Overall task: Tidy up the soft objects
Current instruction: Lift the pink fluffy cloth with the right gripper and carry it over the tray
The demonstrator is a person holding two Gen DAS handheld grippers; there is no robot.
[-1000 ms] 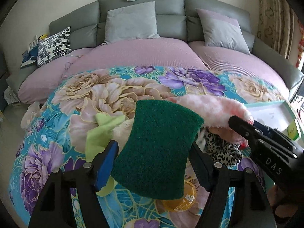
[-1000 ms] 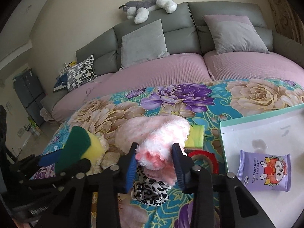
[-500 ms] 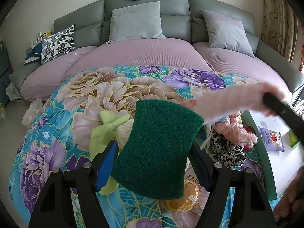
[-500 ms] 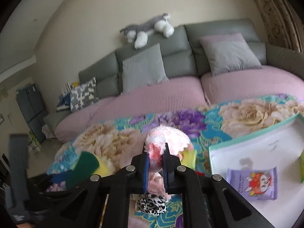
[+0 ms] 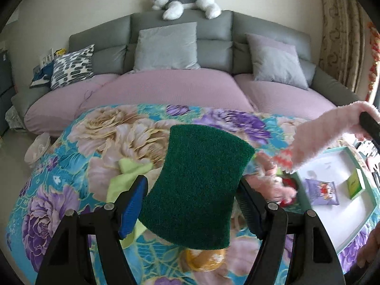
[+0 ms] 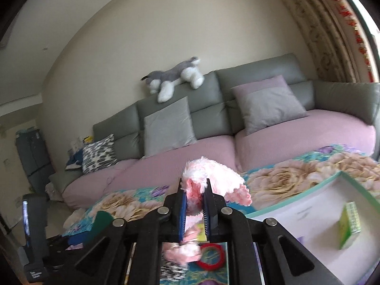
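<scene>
Floral cloth [image 5: 71,156] before the sofa bore a leftover heap: leopard fabric [image 6: 171,270], lime cloth [image 5: 128,173]. My right gripper [image 6: 194,210] was clamped on the pink fluffy sock [image 6: 211,178], lifted; my left gripper [image 5: 190,206] gripped the green sponge [image 5: 197,185]; neither was stowed

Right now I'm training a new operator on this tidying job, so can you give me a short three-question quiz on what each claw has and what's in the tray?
1. True or false: the left claw grips a flat dark green scouring pad.
2. What does the right claw hold? A) fluffy pink sock B) red ring C) leopard-print cloth
3. Fill in: inside the white tray with a mint-green rim lie a purple snack packet and a small ___ box.

Key: 1 true; 2 A; 3 green.
</scene>
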